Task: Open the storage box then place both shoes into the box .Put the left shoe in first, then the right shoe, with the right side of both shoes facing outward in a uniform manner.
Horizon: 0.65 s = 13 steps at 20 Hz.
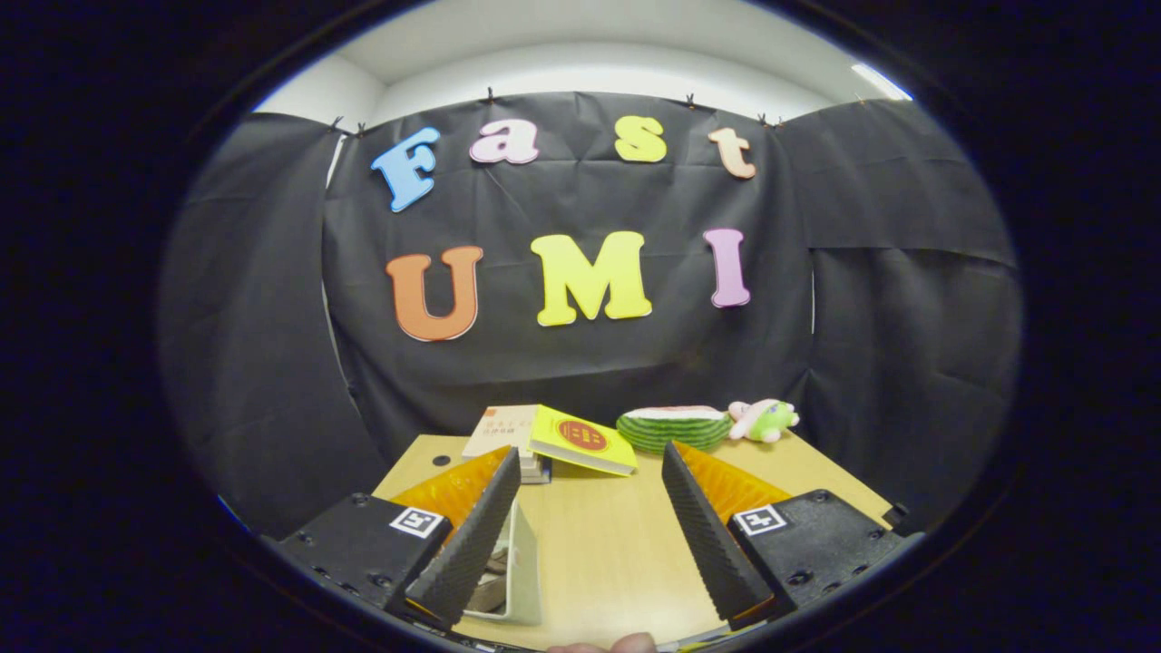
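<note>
My gripper (pixel 590 458) is held above the wooden table (pixel 608 544), open, with nothing between its widely spread fingers. A pale translucent storage box (pixel 524 567) shows by one corner just inside the left finger, low and close to me. Something brownish (pixel 492 585) lies in or behind that corner; I cannot tell if it is a shoe. The left finger hides most of the box.
At the table's far edge lie a stack of books (pixel 501 431) with a yellow book (pixel 580 440) leaning on it, a watermelon-slice plush (pixel 673 426) and a small green and pink plush toy (pixel 765 420). A person's fingertip (pixel 630 643) shows below the fingers.
</note>
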Motion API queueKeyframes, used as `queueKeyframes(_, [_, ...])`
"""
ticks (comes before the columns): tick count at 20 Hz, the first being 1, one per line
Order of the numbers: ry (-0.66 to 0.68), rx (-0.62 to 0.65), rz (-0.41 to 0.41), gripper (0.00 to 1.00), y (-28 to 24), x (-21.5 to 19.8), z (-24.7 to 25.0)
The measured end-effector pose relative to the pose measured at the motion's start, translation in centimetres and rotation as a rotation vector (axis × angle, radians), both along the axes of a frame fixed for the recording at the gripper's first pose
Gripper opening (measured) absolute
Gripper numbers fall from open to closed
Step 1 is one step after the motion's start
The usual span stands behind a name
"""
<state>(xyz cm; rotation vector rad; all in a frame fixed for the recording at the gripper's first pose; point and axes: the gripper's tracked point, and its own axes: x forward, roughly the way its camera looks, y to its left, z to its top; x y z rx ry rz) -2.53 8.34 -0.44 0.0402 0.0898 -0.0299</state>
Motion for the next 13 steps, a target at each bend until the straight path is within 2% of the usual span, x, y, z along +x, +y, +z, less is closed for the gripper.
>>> queueKeyframes(13, [0.004, -0.008, -0.032, 1.0, -2.2, -0.5, -0.3])
